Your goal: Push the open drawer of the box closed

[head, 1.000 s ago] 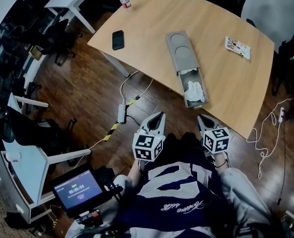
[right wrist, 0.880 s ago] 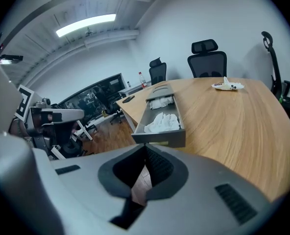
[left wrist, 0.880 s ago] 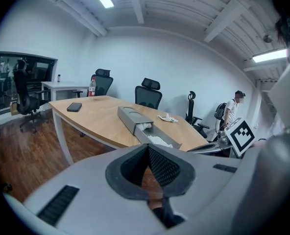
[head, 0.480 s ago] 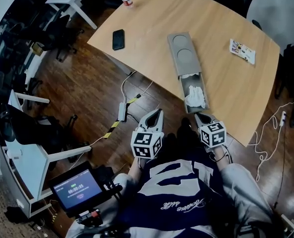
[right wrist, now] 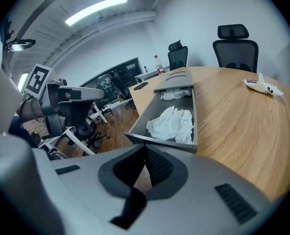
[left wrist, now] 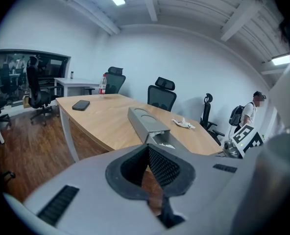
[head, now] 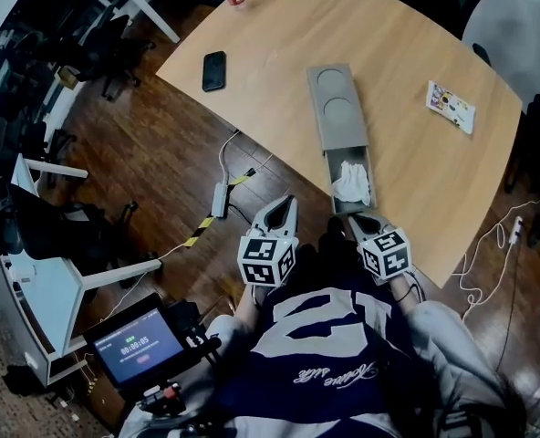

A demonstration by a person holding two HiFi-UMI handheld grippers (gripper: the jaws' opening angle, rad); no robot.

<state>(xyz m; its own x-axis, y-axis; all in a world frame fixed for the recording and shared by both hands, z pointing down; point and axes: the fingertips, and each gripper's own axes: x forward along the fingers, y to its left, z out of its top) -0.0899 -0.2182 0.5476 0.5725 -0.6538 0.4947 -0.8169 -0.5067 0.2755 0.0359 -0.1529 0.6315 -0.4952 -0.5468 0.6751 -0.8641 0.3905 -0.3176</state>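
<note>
Head view: long grey box [head: 337, 108] on light wooden tabletop [head: 416, 144], centre frame. Its grey open drawer [head: 371, 176] juts toward lower centre, with a crumpled white cloth [head: 350, 182] inside. My right hand-held gripper [head: 356, 217] is just at the drawer front; contact I cannot tell. My left hand-held gripper [head: 285, 209] hangs off the tabletop edge.

Left gripper view: jaws closed together, empty.

Right gripper view: jaws pressed together on nothing, drawer front directly ahead.

Status, as I judge: drawer fully out, the whole push remaining.

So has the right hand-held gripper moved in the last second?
Yes. The right hand-held gripper has come forward toward the open drawer. Its tip now sits right at the drawer's front wall, where a gap showed before.
</note>
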